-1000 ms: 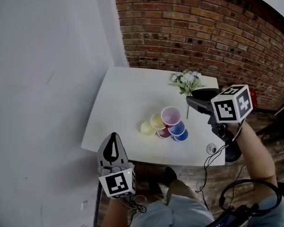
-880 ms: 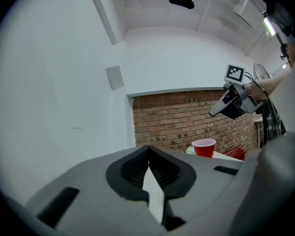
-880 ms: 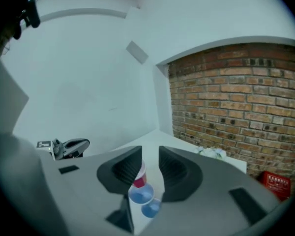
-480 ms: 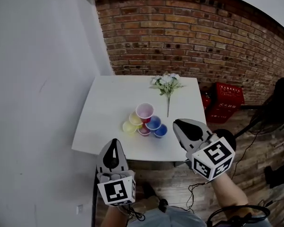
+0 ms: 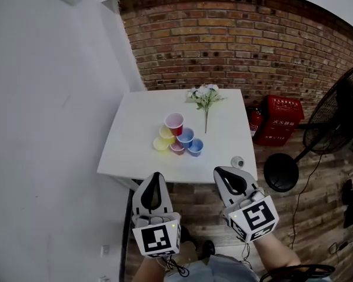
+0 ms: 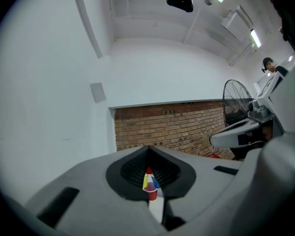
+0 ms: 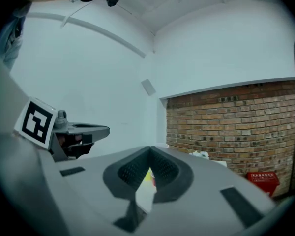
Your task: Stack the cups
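The cups (image 5: pixel 177 138) sit clustered on the worktop (image 5: pixel 135 151), well ahead of both tools. The left hand-held gripper (image 5: pixel 157 178) has its jaws together, empty; the right hand-held gripper (image 5: pixel 222 173) has just closed on nothing.

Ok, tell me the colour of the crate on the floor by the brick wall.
Red. The crate shows best in the head view.

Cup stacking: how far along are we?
Looks done: the cups stand bunched in one pile on the table, the pink-rimmed cup apparently on top. In hand: nothing. The left gripper is shut and empty, the right gripper has just been closing on nothing, and both hang short of the table's near edge. Left: no loose cup is visible.
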`<act>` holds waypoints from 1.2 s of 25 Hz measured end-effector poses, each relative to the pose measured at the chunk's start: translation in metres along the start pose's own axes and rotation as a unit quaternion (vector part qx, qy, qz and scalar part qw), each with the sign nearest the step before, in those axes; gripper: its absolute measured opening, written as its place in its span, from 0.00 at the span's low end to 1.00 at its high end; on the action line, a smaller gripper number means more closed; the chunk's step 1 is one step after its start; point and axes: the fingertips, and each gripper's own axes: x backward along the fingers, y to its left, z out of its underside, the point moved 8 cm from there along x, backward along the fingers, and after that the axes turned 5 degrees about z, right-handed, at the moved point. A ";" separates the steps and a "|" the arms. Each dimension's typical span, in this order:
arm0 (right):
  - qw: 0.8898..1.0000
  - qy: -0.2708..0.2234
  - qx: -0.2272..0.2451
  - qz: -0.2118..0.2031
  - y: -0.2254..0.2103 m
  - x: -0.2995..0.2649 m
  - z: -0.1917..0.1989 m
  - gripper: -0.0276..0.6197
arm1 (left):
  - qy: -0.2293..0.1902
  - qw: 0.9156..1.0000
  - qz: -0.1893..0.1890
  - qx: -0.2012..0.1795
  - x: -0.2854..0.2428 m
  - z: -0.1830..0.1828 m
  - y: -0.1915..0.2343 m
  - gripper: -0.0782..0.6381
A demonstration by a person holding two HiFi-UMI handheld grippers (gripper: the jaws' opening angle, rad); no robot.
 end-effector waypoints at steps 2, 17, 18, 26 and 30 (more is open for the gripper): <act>1.000 -0.009 0.003 0.011 0.004 0.008 -0.003 0.05 | -0.004 1.000 -0.002 -0.003 0.007 -0.006 -0.001 0.12; 0.998 -0.038 0.024 0.052 0.014 0.024 -0.016 0.05 | -0.025 0.999 0.024 0.011 0.007 -0.023 -0.015 0.12; 0.998 -0.039 0.023 0.053 0.013 0.024 -0.016 0.05 | -0.029 0.999 0.024 0.011 0.007 -0.024 -0.015 0.12; 0.998 -0.042 0.020 0.053 0.010 0.025 -0.017 0.05 | -0.029 0.999 0.028 0.005 0.011 -0.022 -0.018 0.12; 0.998 -0.041 0.019 0.051 0.012 0.025 -0.015 0.05 | -0.023 0.999 0.030 0.004 0.011 -0.018 -0.018 0.12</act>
